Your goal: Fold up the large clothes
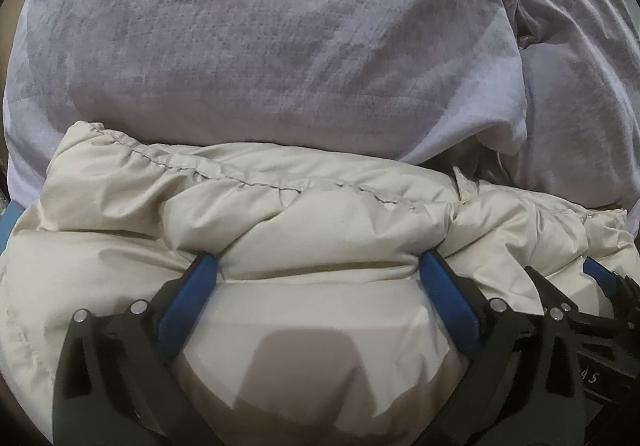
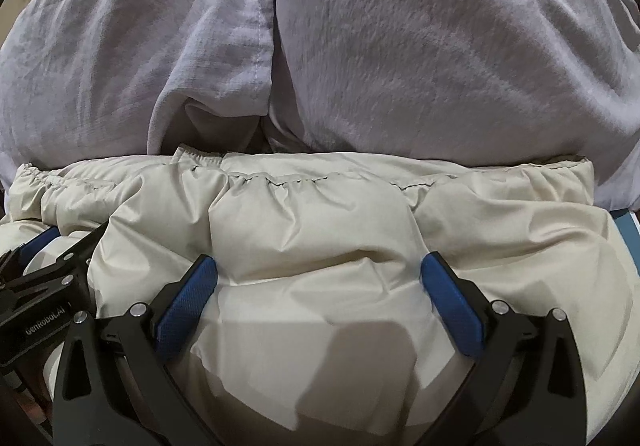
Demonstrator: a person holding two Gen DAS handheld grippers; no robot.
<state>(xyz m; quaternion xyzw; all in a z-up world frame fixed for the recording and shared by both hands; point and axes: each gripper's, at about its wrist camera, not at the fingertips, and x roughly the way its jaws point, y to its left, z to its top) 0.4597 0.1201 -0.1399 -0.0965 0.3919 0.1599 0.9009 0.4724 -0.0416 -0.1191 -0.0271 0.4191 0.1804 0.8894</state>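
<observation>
Atop a cream puffer jacket (image 1: 320,222) lying against pale lavender cloth (image 1: 260,46), both grippers press down side by side. Left gripper (image 1: 318,270) and right gripper (image 2: 318,270) stand with jaws spread wide, gripping nothing.

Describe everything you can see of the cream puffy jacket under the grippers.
The cream puffy jacket is a quilted, padded garment of smooth, slightly shiny fabric. It lies bunched in front of the pale lilac fabric. A gathered, stitched hem runs across its far edge. The left gripper and right gripper each stand wide open with a padded fold bulging between the blue pads, which touch the fabric at the sides.
</observation>
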